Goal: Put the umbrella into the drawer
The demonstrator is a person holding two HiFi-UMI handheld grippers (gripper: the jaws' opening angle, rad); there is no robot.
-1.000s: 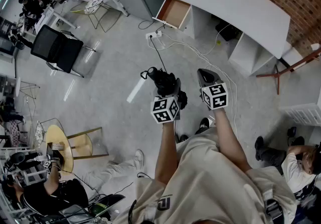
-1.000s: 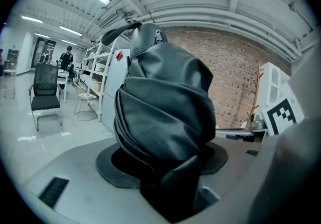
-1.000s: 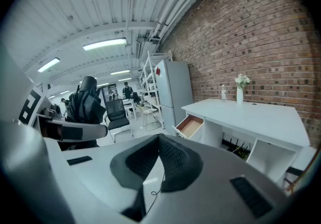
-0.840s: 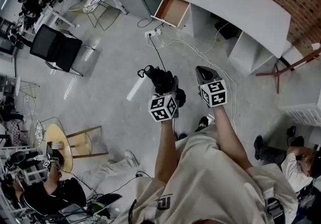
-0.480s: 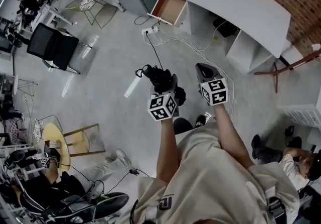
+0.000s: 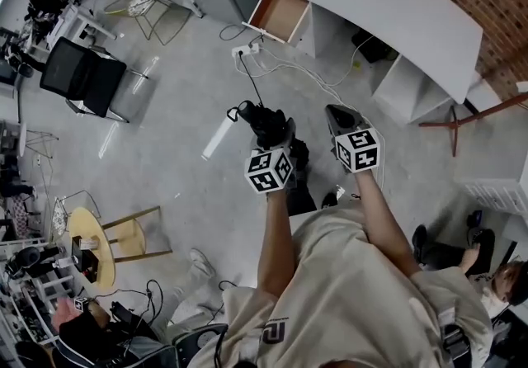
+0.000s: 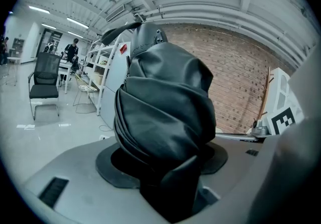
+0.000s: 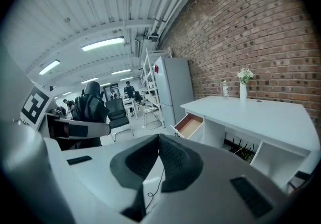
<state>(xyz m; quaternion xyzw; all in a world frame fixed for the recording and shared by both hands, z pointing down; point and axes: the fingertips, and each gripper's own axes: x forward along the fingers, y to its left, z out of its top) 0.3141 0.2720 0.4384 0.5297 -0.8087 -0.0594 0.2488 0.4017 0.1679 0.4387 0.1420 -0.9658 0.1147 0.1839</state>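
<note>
The left gripper (image 6: 279, 142) is clamped on the umbrella (image 7: 163, 117), a folded black bundle that fills the space between its jaws and juts out past them, a strap loop at its far end; in the left gripper view its creased cloth blocks most of what lies ahead. The right gripper (image 8: 159, 142) is just to the right of it, held level with it and apart from it; its jaws are closed tip to tip with nothing between them. Both point across the bare grey floor (image 6: 181, 135) toward the far white desk (image 6: 388, 7); the desk stands along a brick wall (image 8: 261, 32). The drawer (image 6: 285, 18) is at the desk's left end, pulled out, its wooden inside bare; the umbrella is well apart from it, out over the floor. A power strip (image 6: 247, 51) with white cables lies on the floor near the drawer. On the desk's far edge stand a vase of flowers (image 8: 243, 87) and a small bottle (image 8: 225, 89); a black chair (image 6: 82, 77) stands at the far left.
</note>
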